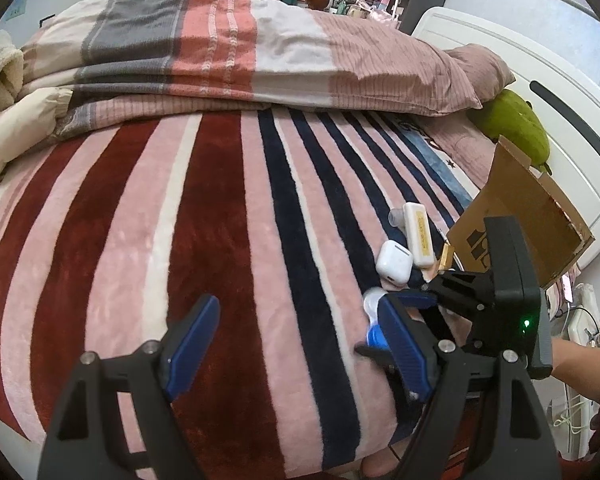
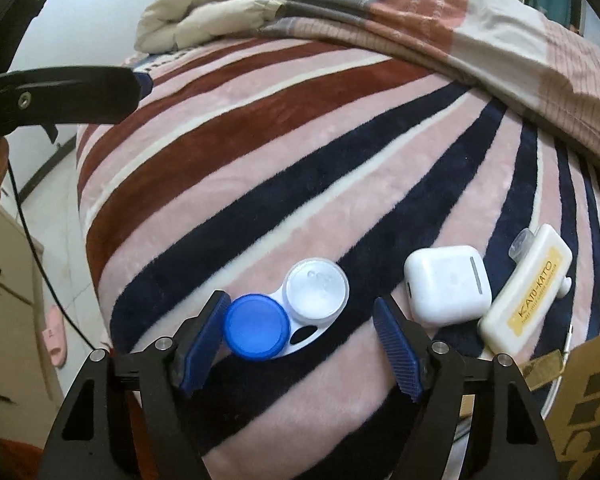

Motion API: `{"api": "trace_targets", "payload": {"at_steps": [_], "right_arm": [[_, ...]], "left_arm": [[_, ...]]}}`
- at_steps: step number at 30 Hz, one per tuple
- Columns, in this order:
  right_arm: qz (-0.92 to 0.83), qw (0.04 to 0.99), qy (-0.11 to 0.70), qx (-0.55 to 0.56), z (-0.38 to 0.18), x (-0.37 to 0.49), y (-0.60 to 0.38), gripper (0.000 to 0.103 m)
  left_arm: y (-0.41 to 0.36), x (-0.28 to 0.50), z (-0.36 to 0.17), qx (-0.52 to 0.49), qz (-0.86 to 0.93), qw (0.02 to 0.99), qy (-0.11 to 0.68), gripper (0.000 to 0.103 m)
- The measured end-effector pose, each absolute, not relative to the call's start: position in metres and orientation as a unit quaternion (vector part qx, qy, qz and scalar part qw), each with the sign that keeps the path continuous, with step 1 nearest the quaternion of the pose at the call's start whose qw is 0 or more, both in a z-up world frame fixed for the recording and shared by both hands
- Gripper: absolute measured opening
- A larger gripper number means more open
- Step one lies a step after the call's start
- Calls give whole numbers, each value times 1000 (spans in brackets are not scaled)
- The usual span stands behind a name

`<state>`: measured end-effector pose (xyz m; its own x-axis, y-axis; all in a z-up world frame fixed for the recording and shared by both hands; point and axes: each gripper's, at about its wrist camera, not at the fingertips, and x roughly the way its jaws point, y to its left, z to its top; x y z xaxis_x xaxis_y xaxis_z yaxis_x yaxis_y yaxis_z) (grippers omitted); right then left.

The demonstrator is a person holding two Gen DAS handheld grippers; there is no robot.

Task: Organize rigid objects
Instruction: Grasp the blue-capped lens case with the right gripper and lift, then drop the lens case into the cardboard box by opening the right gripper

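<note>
A contact lens case (image 2: 288, 316) with one blue and one white cap lies on the striped blanket, between the open fingers of my right gripper (image 2: 301, 312). The left pad (image 2: 204, 340) is touching or nearly touching the blue cap. A white earbud case (image 2: 445, 284) and a cream KATO-KATO box (image 2: 527, 288) lie just right of it. In the left wrist view my left gripper (image 1: 296, 336) is open and empty over the blanket, and the right gripper (image 1: 411, 312) sits at the lens case (image 1: 373, 320), near the earbud case (image 1: 393, 266) and the cream box (image 1: 417, 236).
A cardboard box (image 1: 511, 216) stands at the right of the bed, its corner also in the right wrist view (image 2: 591, 400). A folded quilt (image 1: 228, 48) lies across the far side. A green plush toy (image 1: 515, 124) rests by the white headboard (image 1: 571, 120).
</note>
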<state>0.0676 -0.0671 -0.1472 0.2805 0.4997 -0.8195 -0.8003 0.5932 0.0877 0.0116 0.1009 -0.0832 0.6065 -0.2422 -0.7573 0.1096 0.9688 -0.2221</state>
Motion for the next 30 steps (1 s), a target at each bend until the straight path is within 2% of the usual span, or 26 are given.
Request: {"api": "trace_targets", "payload": {"at_steps": [1, 2, 11, 14, 16, 19, 22, 30], "right_arm": [[415, 782, 428, -181, -147, 66, -66, 48], [415, 783, 423, -189, -144, 63, -65, 45], [442, 803, 361, -171, -65, 42, -72, 45], [442, 816, 335, -164, -36, 34, -85, 45], [436, 826, 319, -162, -21, 29, -96, 45], [416, 843, 306, -151, -3, 30, -121, 45], [397, 857, 301, -134, 8, 36, -152, 45], [332, 886, 304, -112, 26, 51, -238, 45]], "left_arm": [[100, 11, -84, -75, -99, 892, 435, 79], [98, 12, -84, -74, -102, 890, 438, 79], [60, 23, -54, -105, -211, 873, 427, 77], [37, 29, -36, -109, -251, 867, 418, 59], [19, 34, -25, -101, -269, 864, 413, 40], [-14, 42, -9, -80, -295, 860, 408, 27], [-48, 52, 5, -63, -308, 859, 404, 24], [-144, 81, 20, -26, -360, 835, 416, 24]]}}
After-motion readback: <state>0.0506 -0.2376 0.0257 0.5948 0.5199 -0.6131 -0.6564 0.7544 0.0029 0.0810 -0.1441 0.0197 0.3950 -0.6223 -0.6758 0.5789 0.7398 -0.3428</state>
